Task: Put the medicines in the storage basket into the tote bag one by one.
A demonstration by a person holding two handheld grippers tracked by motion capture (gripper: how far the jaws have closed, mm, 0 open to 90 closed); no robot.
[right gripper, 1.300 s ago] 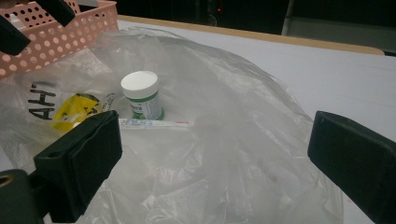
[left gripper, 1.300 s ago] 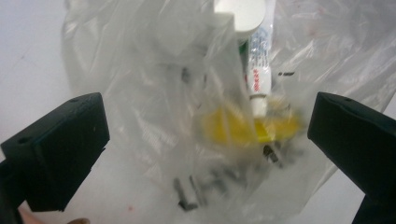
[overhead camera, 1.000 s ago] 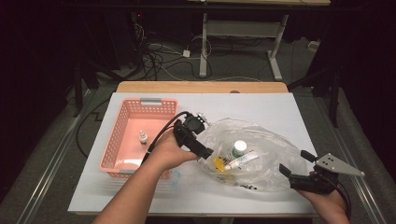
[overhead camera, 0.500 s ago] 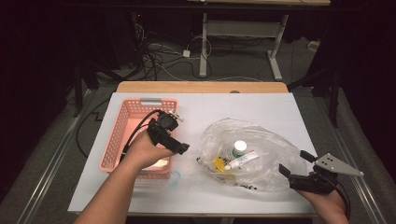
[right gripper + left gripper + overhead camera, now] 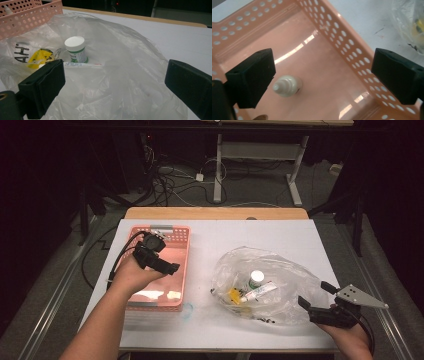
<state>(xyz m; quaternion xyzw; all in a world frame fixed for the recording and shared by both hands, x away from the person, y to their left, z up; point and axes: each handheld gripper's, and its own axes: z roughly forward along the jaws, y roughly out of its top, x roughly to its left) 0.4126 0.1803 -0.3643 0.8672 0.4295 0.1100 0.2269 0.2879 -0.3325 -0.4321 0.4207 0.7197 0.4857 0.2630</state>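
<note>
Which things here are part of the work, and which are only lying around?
Part of the work: pink basket, small white bottle inside it, clear plastic bag, white-capped jar, tube, yellow item.

Lying around: floor cables, desk frame.

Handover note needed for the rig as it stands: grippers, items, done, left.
Left gripper: jaws wide with nothing between them, over the pink basket; they have just been closing slightly.
Right gripper: jaws open, at the near right edge of the clear plastic bag, not gripping it.
Done: one small white dropper bottle stands in the basket.
Left: inside the bag are a white-capped jar, a tube and a yellow packet. Likely they go to the basket one by one while the right gripper steadies the bag.
</note>
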